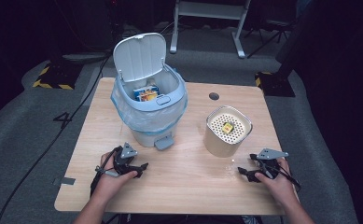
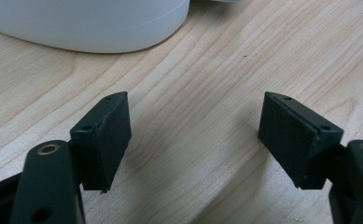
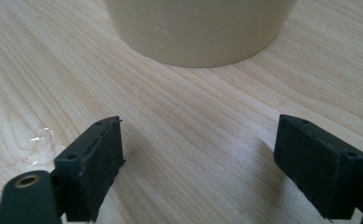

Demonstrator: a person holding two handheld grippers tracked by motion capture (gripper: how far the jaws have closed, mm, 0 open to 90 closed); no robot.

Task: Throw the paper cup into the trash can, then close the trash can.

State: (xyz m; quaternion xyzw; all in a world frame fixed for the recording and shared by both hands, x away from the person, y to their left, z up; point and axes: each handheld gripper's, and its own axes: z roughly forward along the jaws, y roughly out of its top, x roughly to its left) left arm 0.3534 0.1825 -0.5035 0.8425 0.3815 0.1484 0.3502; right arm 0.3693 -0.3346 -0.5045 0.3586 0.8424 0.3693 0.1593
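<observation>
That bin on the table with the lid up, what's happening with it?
A person sits at a wooden table with a tool in each hand. The left tool and the right tool both rest low near the table, open, with nothing between them. The white pedal bin stands open with a colourful box inside its liner bag. Beside it stands a beige canister with a small yellow thing on its holed top.

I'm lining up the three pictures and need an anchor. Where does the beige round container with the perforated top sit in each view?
High view: the beige container stands right of centre on the wooden table, beyond the right gripper.
Right gripper view: its lower wall runs along the top edge, ahead of the open jaws.
Left gripper view: not in it; the white bin is at top left.
Shared landmark: the light wood-grain tabletop.
</observation>
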